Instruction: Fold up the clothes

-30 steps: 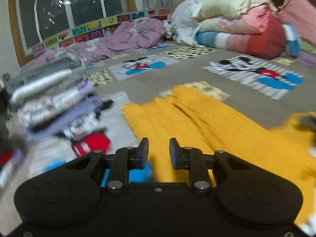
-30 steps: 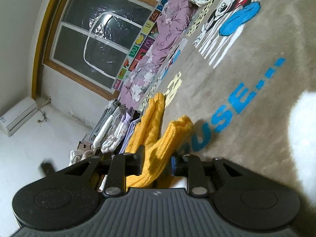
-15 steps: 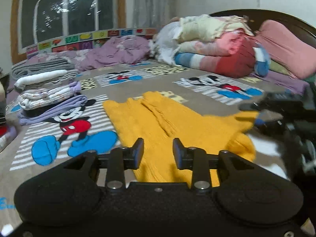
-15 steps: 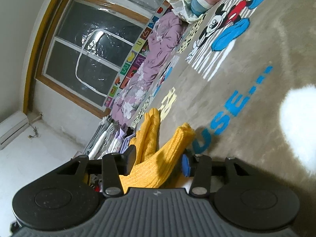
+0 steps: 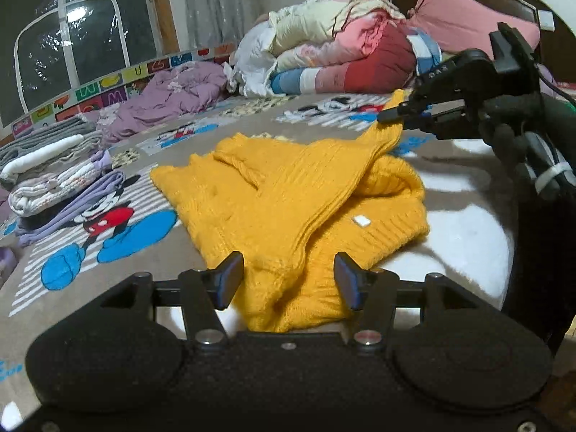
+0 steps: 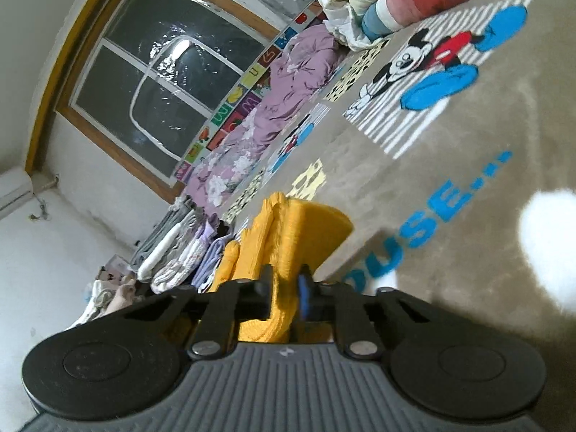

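A yellow knit sweater (image 5: 288,194) lies partly folded on the bed's Mickey Mouse blanket (image 5: 118,230). My left gripper (image 5: 288,280) is open, its fingers on either side of the sweater's near edge. My right gripper (image 6: 284,288) is shut on a corner of the sweater (image 6: 288,237) and holds it lifted off the bed. In the left wrist view the right gripper (image 5: 392,115) shows at the upper right, pinching that raised corner.
A stack of folded clothes (image 5: 61,176) sits at the left. A purple crumpled cover (image 5: 172,97) lies by the window. Rolled quilts (image 5: 342,54) and a pink pillow (image 5: 468,18) are piled at the headboard.
My left gripper opened wider and came down to the sweater's near edge. My right gripper closed on the sweater's corner and lifted it.
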Motion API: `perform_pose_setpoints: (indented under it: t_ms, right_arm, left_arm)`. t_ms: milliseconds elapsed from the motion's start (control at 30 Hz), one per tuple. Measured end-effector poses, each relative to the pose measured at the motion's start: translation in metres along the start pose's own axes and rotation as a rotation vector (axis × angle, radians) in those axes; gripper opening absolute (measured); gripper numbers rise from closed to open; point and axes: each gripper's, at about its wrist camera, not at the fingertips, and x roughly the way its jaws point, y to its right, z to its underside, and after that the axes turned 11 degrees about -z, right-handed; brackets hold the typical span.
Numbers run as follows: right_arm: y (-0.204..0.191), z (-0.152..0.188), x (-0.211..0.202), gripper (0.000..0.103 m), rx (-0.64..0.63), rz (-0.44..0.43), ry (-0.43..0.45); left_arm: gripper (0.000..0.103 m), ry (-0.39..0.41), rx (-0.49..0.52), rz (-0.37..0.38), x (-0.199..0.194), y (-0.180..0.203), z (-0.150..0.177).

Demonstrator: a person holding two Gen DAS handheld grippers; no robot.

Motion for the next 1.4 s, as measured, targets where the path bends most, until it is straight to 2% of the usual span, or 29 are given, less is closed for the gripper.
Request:
perform_pose_setpoints:
  t_ms: [100, 400, 767, 1167, 1400]
  right_arm:
    - [-0.015, -0.008, 0.008, 0.011, -0.019, 0.021, 0.004]
    - [-0.058, -0.035, 0.049, 0.010, -0.059, 0.040, -0.007]
    - [-0.106, -0.051, 0.130, 0.010, -0.109, 0.129, -0.071]
    - [-0.152, -0.028, 0.232, 0.010, -0.298, 0.242, -0.272]
    - [-0.155, -0.010, 0.272, 0.010, -0.370, 0.281, -0.344]
  left_arm:
    - [0.055, 0.024, -0.010, 0.021, 0.000, 0.000, 0.000]
    - [0.055, -0.008, -0.055, 0.110, 0.007, -0.005, 0.006]
    - [0.055, -0.012, -0.144, 0.180, 0.008, -0.017, 0.010]
    - [0.055, -0.010, -0.252, 0.237, 0.010, -0.034, 0.012]
    - [0.055, -0.013, -0.300, 0.260, 0.012, -0.043, 0.013]
